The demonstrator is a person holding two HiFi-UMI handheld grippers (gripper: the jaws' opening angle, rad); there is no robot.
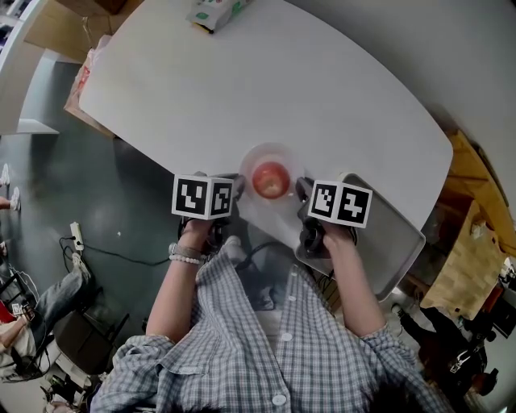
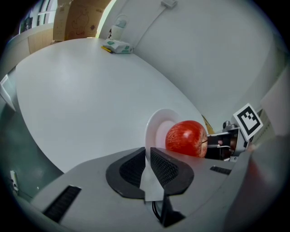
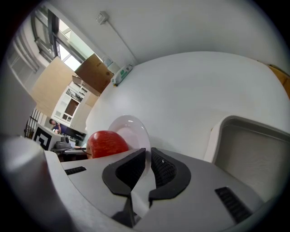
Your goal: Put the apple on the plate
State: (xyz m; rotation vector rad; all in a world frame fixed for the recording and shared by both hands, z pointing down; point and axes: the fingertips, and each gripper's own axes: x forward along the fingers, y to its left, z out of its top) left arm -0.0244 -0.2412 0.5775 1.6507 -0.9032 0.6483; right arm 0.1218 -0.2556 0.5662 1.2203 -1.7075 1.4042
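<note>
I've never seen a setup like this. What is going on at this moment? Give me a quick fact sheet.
apple: red, sitting on the plate
plate: white, near the front edge of the table; I cannot tell whether it is resting or lifted
left gripper: jaws closed on the plate's rim
right gripper: jaws closed on the rim at the opposite side
tray: grey, just right of the plate
box: at the table's far edge
task: apple already on the plate

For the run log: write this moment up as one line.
apple: on plate | left gripper: shut on plate rim | right gripper: shut on opposite rim | plate: at near table edge, beside tray
</note>
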